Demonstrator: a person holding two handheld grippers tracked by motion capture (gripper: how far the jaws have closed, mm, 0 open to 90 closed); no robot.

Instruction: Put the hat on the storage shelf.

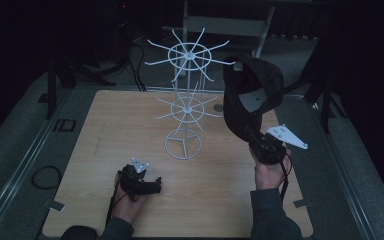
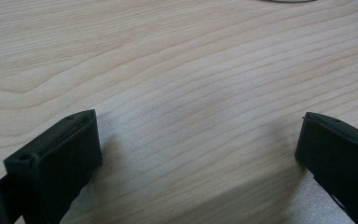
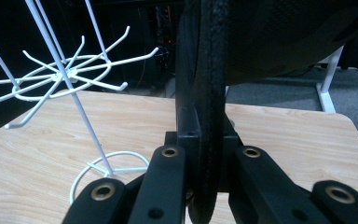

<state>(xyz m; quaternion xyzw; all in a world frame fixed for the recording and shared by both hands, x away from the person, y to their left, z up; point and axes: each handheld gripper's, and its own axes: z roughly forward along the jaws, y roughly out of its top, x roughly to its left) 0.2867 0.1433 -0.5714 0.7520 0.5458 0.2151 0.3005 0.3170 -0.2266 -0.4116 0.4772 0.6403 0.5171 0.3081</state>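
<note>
Wood table (image 1: 220,200) — cap (image 1: 252,92) in rt hand-held gripper (image 1: 254,136).

Cap (image 1: 252,87) black, held in black right gripper (image 1: 260,142) w/ grey plate. Rack (image 1: 186,100) white wire. Table (image 1: 105,130) light wood, wavy grain. Left gripper (image 1: 147,185) black. Sleeves dark grey.

High view looks down on the table (image 1: 200,200); gripper views sit close above it.
</note>
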